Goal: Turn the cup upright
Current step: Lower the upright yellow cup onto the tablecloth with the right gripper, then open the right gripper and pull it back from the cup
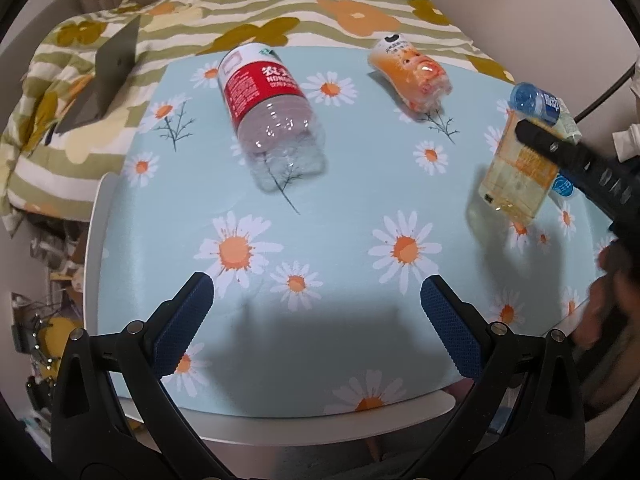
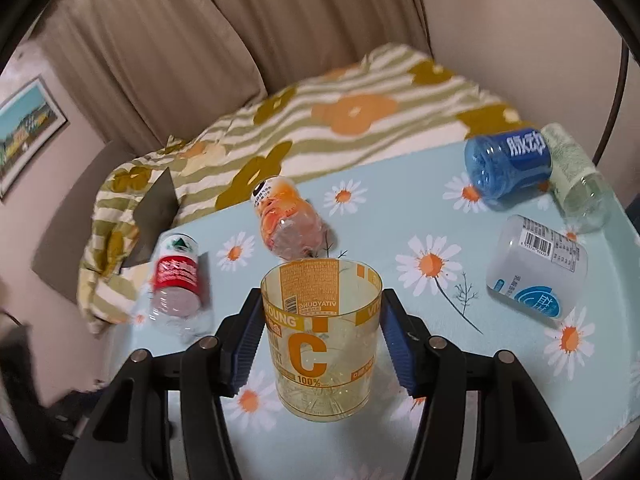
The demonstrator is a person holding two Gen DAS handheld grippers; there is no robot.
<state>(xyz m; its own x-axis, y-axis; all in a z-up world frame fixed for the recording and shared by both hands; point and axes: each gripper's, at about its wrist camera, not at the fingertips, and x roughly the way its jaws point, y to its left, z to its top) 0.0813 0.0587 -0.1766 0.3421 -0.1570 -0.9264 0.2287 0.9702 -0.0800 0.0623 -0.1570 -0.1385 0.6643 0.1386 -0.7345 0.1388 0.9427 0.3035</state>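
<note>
Fingers [image 1: 200, 304] of the left gripper [image 1: 316, 300] stand wide apart over the daisy-print surface [image 1: 360, 208], holding nothing. In this left view we note a red-label bottle [image 1: 264, 92] lying on its side, an orange bottle [image 1: 412, 76] lying beyond it, and the yellow cup [image 1: 516, 172] at far right with the other gripper's black finger across it.

Right view: the right gripper [image 2: 320, 328] has its blue fingers [image 2: 244, 340] pressed on both sides of the cup [image 2: 320, 336], which stands mouth up. We cannot tell whether its base touches the surface. A blue bottle [image 2: 508, 164] and a white jar [image 2: 536, 268] lie to the right.
</note>
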